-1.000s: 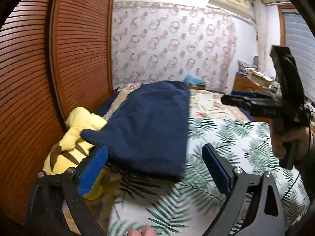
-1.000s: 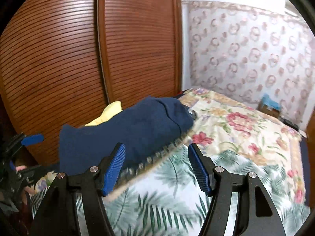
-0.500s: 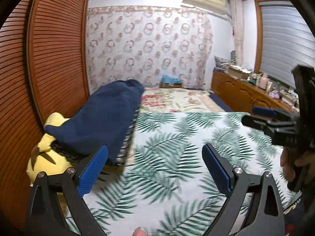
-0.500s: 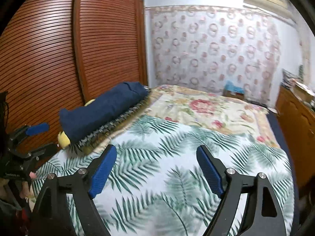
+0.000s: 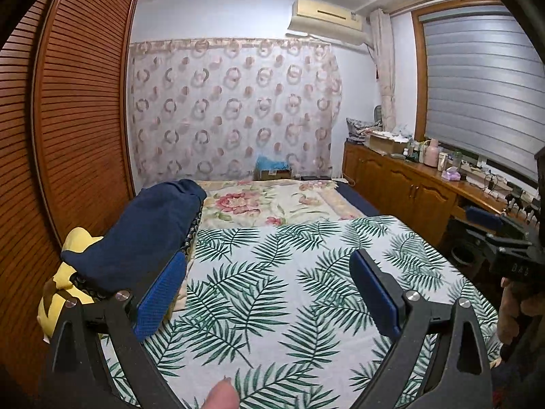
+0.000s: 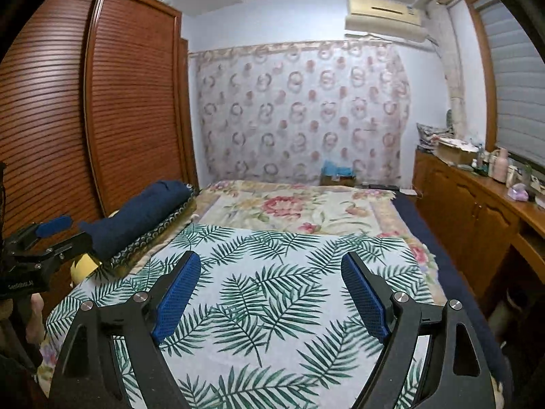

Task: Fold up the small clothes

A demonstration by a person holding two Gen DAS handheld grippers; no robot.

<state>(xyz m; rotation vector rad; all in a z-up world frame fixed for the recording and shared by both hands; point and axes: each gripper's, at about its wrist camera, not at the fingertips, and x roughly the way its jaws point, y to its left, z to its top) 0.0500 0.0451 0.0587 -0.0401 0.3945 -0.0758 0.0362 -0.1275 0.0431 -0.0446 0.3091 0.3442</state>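
A folded navy blue garment (image 5: pixel 146 231) lies at the bed's left edge on a patterned cushion, over a yellow plush toy (image 5: pixel 69 266); it also shows in the right wrist view (image 6: pixel 136 216). My left gripper (image 5: pixel 269 293) is open and empty above the palm-leaf sheet (image 5: pixel 282 283), to the right of the garment. My right gripper (image 6: pixel 269 293) is open and empty over the same sheet (image 6: pixel 272 289). Each gripper shows at the edge of the other's view: the right one (image 5: pixel 500 235), the left one (image 6: pixel 41 238).
A slatted wooden wardrobe (image 5: pixel 68 129) stands along the left. A floral blanket (image 5: pixel 272 204) covers the far half of the bed. A wooden cabinet (image 5: pixel 408 187) with bottles and boxes runs along the right under a window blind. A patterned curtain (image 5: pixel 235 109) hangs behind.
Both grippers have pulled back and swung right, away from the navy garment, which now lies at rest at the left. Both stay open and empty.
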